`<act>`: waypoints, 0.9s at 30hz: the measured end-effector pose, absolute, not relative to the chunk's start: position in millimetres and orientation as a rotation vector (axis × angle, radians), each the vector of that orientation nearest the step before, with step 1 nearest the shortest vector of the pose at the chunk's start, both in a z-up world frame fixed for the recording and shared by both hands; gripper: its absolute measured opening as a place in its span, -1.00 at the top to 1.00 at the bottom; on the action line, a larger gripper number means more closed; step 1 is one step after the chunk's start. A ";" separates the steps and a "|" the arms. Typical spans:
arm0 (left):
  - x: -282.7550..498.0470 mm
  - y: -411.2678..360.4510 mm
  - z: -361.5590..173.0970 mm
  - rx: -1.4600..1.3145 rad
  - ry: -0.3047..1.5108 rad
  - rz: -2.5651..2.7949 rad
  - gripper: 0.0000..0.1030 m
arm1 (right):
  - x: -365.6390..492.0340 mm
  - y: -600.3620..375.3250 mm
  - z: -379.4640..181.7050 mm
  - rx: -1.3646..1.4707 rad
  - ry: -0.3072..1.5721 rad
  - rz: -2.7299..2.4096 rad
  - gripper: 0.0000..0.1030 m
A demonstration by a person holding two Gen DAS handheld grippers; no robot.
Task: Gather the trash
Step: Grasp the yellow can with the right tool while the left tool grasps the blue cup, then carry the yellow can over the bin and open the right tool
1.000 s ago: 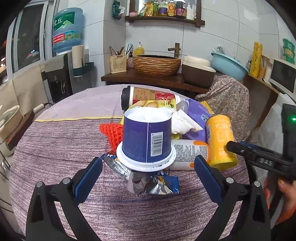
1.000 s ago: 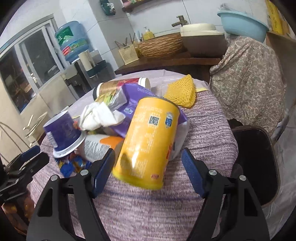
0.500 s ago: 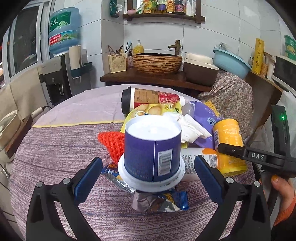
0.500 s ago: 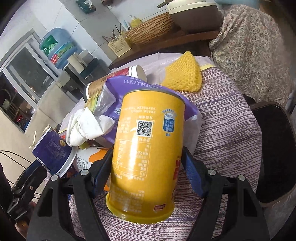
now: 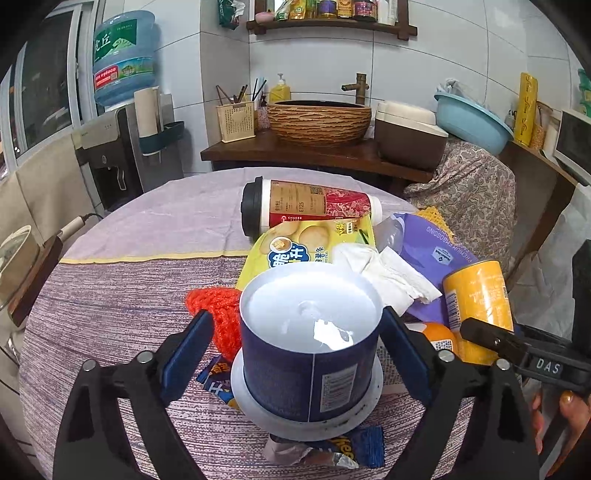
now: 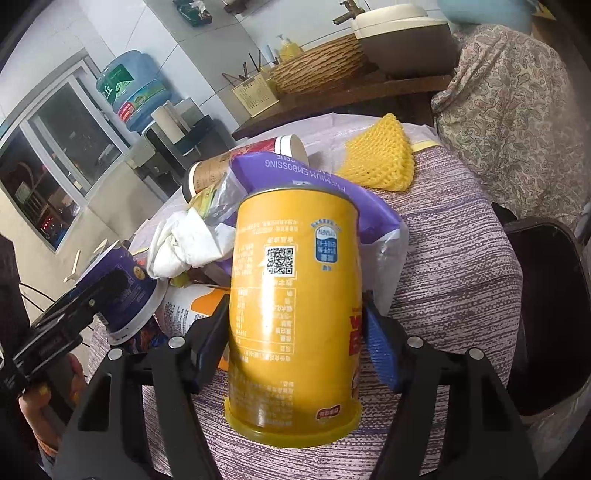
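Both grippers set around trash on the cloth-covered counter [image 5: 110, 295].

The left gripper [image 5: 295, 354] has its fingers [image 5: 186, 354] at either side of the upturned blue cup [image 5: 310, 339], seemingly closed on its wall; the cup stands on a foil wrapper [image 5: 325, 452]. The right gripper [image 6: 295, 343] has its fingers [image 6: 380, 347] pressed on the upside-down yellow can [image 6: 295, 314]. Behind lie a crumpled tissue [image 5: 388, 273], purple bag [image 5: 432, 251], yellow snack packet [image 5: 299, 243] and a toppled paper coffee cup [image 5: 310, 206].

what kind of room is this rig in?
Most likely a home kitchen or dining corner. A woven-pattern basin with a brass tap sits on a wooden counter, a blue water-cooler bottle stands by the window, and a wall shelf of jars hangs on white tile.
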State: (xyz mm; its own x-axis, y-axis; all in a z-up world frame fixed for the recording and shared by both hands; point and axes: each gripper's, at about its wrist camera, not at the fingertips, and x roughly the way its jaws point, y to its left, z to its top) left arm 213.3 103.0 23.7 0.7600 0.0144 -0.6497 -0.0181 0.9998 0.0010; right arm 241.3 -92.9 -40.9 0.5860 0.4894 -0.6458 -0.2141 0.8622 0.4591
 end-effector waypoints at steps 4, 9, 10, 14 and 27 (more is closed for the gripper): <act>211.6 107.3 21.4 -0.042 0.714 0.011 -0.35 | 235.1 -92.3 -39.0 0.329 0.825 0.431 -0.30; 202.0 110.5 23.6 -0.070 0.700 -0.001 -0.35 | 229.5 -93.4 -39.8 0.318 0.807 0.447 -0.30; 200.3 110.1 25.0 -0.071 0.695 -0.003 -0.35 | 227.8 -93.0 -38.6 0.309 0.798 0.448 -0.30; 189.1 109.0 32.9 -0.059 0.660 0.002 -0.35 | 216.9 -91.2 -27.3 0.253 0.736 0.451 -0.30; 151.8 67.4 53.4 -0.073 0.604 -0.125 -0.35 | 177.2 -117.6 -6.8 0.181 0.627 0.442 -0.30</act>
